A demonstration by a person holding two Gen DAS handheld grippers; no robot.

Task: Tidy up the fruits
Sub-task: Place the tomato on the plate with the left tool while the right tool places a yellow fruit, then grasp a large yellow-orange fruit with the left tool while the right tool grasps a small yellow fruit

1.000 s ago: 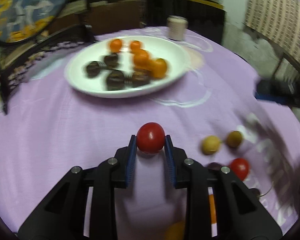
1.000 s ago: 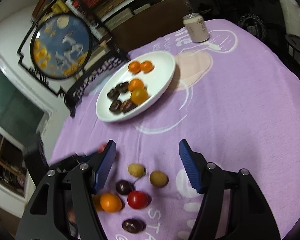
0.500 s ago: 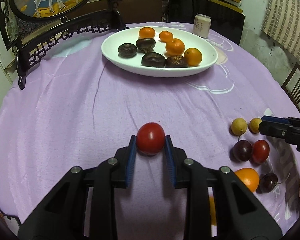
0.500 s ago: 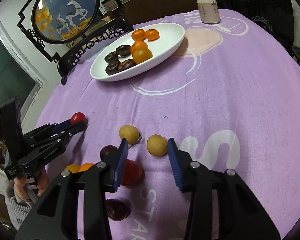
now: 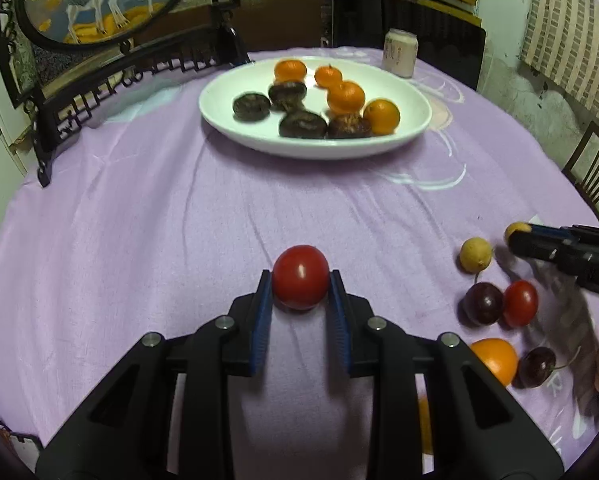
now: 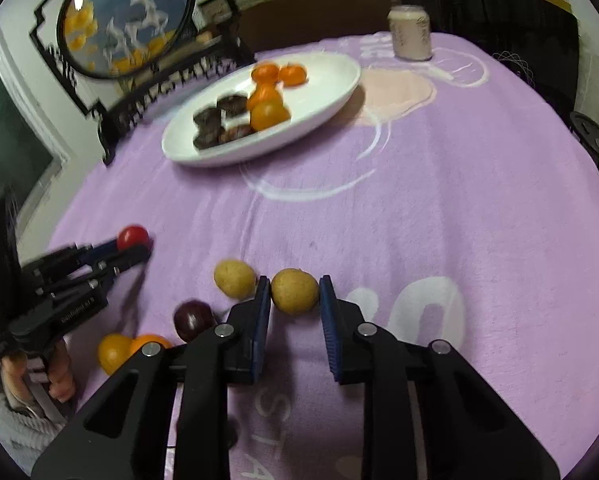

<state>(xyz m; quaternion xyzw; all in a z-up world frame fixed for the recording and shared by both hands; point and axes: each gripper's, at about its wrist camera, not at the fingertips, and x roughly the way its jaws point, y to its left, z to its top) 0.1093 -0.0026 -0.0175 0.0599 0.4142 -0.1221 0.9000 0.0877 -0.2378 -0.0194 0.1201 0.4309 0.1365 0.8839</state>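
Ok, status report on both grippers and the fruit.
Left gripper shut on red tomato. Right gripper shut on yellow fruit. White plate ahead, path unobstructed.

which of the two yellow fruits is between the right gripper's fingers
The yellow fruit farther from the left gripper sits between the right gripper pads. The other yellow fruit lies just outside its left finger.

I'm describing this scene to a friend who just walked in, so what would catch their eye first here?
Probably the red tomato clamped in the left gripper, low over the purple tablecloth. Next, the right gripper shut on a yellow-brown fruit among loose fruit near the table's front edge. Behind them sits the white plate of oranges and dark fruits.
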